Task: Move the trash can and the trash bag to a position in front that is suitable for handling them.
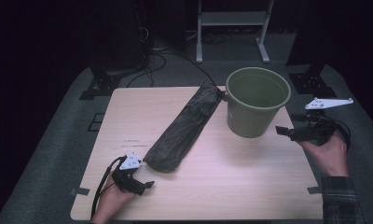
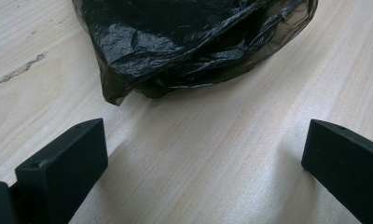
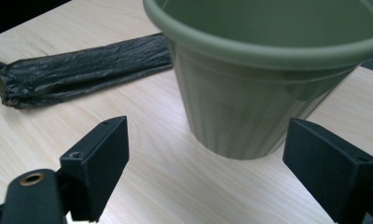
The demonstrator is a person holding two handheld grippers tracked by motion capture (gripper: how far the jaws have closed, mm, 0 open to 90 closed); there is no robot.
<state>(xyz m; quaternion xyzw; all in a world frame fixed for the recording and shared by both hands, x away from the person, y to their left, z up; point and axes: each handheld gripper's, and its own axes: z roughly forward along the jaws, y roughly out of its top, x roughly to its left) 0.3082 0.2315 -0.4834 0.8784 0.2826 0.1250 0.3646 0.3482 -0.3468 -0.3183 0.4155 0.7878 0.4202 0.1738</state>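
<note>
Bag (image 2: 194, 46) lies just ahead of, apparently clear of, left tool (image 2: 205, 158).

Green plastic bucket (image 1: 258, 102): upright, empty, ribbed wall, thick rolled rim, on bench far right. Black bin bag (image 1: 184, 128): folded into long flat crinkled strip, lying diagonally mid-bench, far end just beside bucket, near end toward front left.

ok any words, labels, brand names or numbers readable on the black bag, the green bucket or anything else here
None can be read. The black bag and the green bucket both look plain in every view. Faint dark marks on the wooden table, left of the bag, may be scuffs or print, too small and blurred to tell.
</note>
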